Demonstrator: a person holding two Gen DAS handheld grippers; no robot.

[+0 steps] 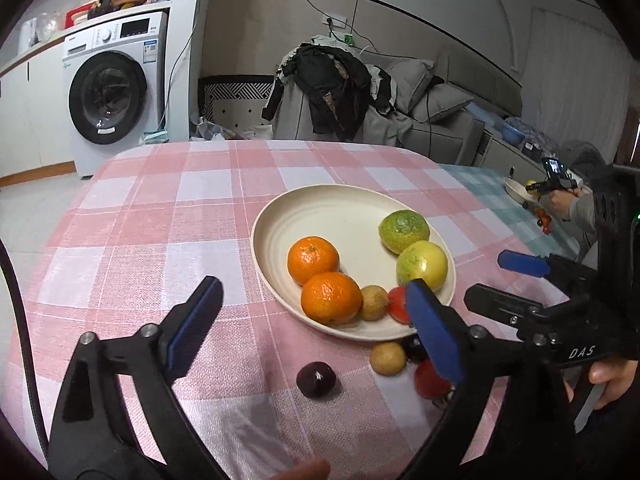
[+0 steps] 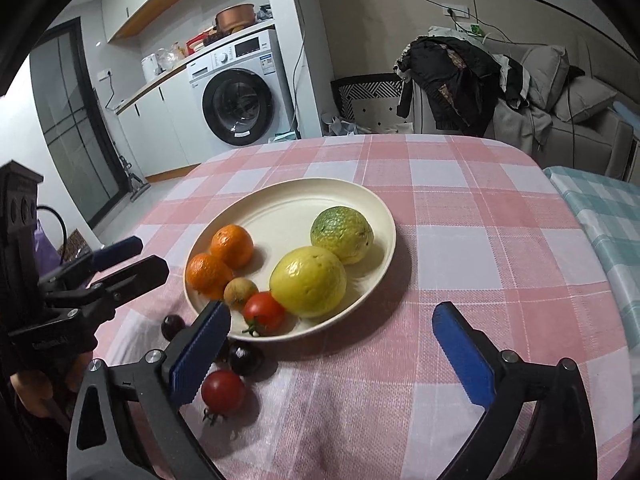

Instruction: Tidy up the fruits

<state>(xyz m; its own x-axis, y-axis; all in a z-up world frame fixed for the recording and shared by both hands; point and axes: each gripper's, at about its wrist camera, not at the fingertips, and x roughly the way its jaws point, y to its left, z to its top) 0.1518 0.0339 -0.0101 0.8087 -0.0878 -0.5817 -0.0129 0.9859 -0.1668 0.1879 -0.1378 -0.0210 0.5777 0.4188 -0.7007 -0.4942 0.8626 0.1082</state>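
Note:
A cream plate (image 1: 280, 208) (image 2: 280, 196) on the pink checked cloth holds two oranges (image 1: 313, 260) (image 2: 232, 246), a green citrus (image 1: 404, 230) (image 2: 342, 234), a yellow fruit (image 1: 422, 266) (image 2: 308, 282), a small brown fruit (image 1: 374, 302) (image 2: 240, 290) and a cherry tomato (image 1: 396, 304) (image 2: 263, 312). Loose in front of the plate lie a second brown fruit (image 1: 387, 358), two dark berries (image 1: 316, 379) (image 2: 245, 356) and a red tomato (image 1: 430, 378) (image 2: 223, 391). My left gripper (image 1: 313, 282) (image 2: 142, 256) and right gripper (image 2: 329, 309) (image 1: 496, 280) both stand open and empty above the plate's near rim.
The table's rounded far edge (image 1: 260, 142) drops toward a washing machine (image 1: 108, 96) and a sofa piled with clothes (image 1: 332, 88). A teal checked table (image 2: 600, 208) adjoins on the right, where another person's hand holds a gripper (image 1: 554, 184).

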